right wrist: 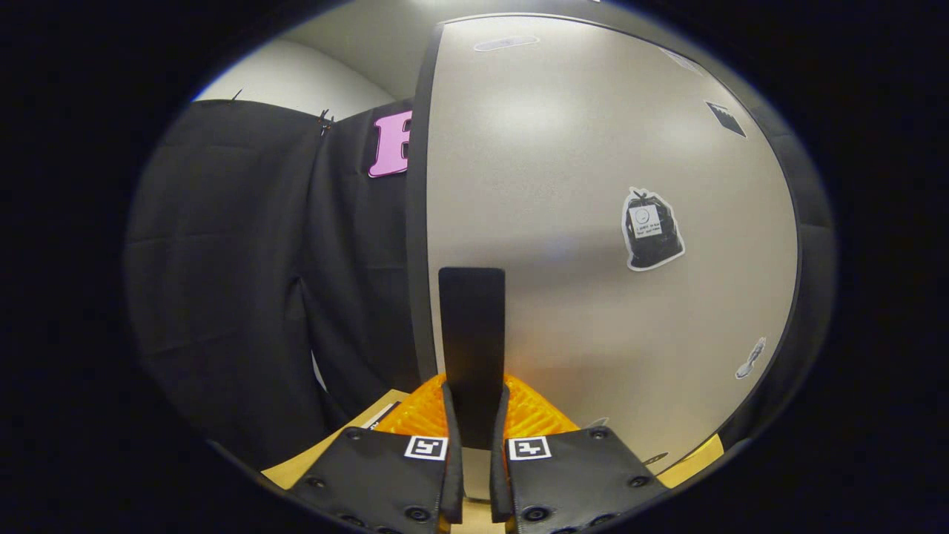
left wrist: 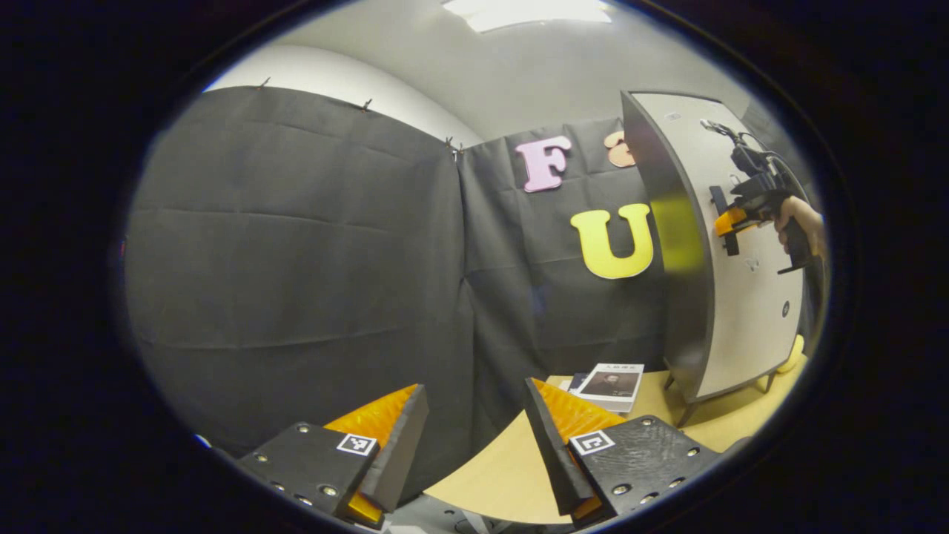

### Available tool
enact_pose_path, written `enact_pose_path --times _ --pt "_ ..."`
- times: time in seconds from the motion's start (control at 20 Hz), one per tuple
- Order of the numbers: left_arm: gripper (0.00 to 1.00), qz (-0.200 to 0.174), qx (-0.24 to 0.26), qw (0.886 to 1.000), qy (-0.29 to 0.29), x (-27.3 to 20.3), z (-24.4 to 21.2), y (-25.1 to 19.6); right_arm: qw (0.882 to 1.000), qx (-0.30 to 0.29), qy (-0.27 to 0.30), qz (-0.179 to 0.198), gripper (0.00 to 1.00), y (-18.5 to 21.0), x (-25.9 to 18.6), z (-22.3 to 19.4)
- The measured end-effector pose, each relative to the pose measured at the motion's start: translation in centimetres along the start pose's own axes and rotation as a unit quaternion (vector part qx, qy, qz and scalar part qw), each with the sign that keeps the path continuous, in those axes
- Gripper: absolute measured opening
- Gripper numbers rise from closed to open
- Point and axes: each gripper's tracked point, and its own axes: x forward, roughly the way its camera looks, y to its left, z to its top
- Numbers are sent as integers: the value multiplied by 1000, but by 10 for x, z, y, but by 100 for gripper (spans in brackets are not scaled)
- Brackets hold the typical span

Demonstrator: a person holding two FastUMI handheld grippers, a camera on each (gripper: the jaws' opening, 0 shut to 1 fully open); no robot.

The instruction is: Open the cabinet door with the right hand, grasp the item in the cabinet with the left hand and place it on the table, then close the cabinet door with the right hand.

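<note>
My handle [right wrist: 471, 348] runs down between my right gripper [right wrist: 474, 437] fingers, so its lower end is hidden. At three o'clock in the left gripper view my hand [left wrist: 804, 222] is cut by the edge. The book [left wrist: 612, 384] cover is too small to make out. The cabinet door [right wrist: 593, 222] hides whatever lies inside.

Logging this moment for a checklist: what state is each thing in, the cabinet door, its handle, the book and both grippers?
Cabinet door: closed or nearly so; hard to tell.
Door handle: upright, clamped between the right gripper's fingers.
Right gripper: shut on the handle.
Left gripper: open, holding nothing.
Book: closed, lying flat on the table.
</note>
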Motion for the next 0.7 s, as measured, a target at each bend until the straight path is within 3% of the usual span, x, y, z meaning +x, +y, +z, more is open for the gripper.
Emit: enact_pose_path --times 0.25,0.3,0.5,0.55,0.65,0.7 --pt "79 -27 1 1000 -15 1 11 -22 999 2 -2 33 12 0 -9 0" --pt "79 -32 2 999 -19 -3 14 -23 999 3 -2 38 16 -1 -9 -1" --pt "79 -53 1 998 -30 -10 25 -36 999 5 -1 53 12 -4 -15 -2" --pt "79 -58 0 998 -32 -9 26 -42 998 5 -1 56 16 -5 -17 -3" --pt "79 -68 -1 997 -34 -7 27 -53 998 4 -2 61 12 -7 -21 -4" --pt "79 -74 0 997 -35 -8 28 -59 998 0 -2 63 16 -7 -24 -4"
